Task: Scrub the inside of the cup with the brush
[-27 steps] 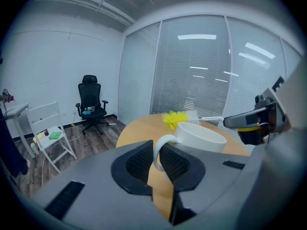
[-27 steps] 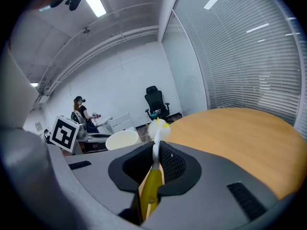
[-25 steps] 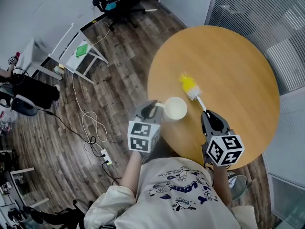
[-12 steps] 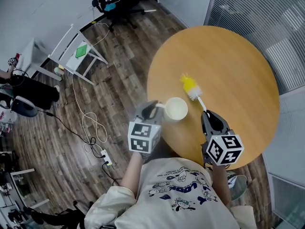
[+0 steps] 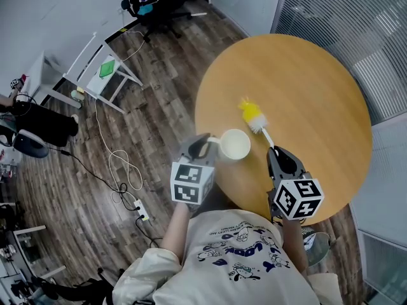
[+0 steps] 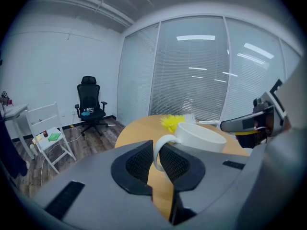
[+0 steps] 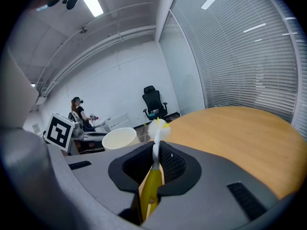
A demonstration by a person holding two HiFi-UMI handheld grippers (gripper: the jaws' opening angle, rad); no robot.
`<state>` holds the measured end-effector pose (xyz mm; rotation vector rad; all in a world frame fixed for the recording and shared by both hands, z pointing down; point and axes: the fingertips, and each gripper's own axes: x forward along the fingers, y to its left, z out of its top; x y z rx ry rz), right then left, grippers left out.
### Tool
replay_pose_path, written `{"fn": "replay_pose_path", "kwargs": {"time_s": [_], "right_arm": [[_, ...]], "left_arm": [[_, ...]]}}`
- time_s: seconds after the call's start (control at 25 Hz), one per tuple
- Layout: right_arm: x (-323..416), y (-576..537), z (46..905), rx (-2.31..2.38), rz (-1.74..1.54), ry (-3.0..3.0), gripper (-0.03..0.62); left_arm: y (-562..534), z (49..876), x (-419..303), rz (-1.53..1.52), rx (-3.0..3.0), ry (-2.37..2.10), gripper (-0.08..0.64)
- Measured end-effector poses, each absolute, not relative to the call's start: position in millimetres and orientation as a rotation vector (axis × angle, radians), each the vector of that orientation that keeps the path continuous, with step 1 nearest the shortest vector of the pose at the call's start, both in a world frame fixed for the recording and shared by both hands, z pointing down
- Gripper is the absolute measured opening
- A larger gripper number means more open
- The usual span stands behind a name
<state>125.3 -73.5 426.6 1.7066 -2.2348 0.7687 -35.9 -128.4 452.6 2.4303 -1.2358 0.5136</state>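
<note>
A cream cup (image 5: 234,144) stands upright near the left front of the round wooden table (image 5: 318,88). My left gripper (image 5: 202,145) is shut on the cup's handle (image 6: 160,147); the cup's body (image 6: 199,137) rises just beyond the jaws. My right gripper (image 5: 280,155) is shut on the handle (image 7: 154,169) of a brush with a white and yellow bristle head (image 5: 252,115). The brush lies out along the table, its head (image 7: 159,128) a little beyond the cup and to its right. The brush is outside the cup.
A black office chair (image 5: 152,2) and a white folding chair (image 5: 108,72) stand on the wood floor left of the table. A cable and power strip (image 5: 137,205) lie on the floor. Glass walls with blinds (image 5: 356,18) run behind the table.
</note>
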Motion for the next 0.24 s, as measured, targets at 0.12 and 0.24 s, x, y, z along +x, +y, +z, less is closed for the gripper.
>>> {"fn": "replay_pose_path", "kwargs": {"time_s": [0.12,0.24], "right_arm": [[126.6,-72.3,427.7,1.71,0.771,-2.235,0.048],[127.9,-71.3,427.6,1.712,0.769,-2.237,0.048]], "left_arm": [[-127.5,452.1,-34.8,0.513,2.433,-1.239,0.038],[-126.4,452.5,-34.7,0.515,2.434,-1.244,0.038]]}}
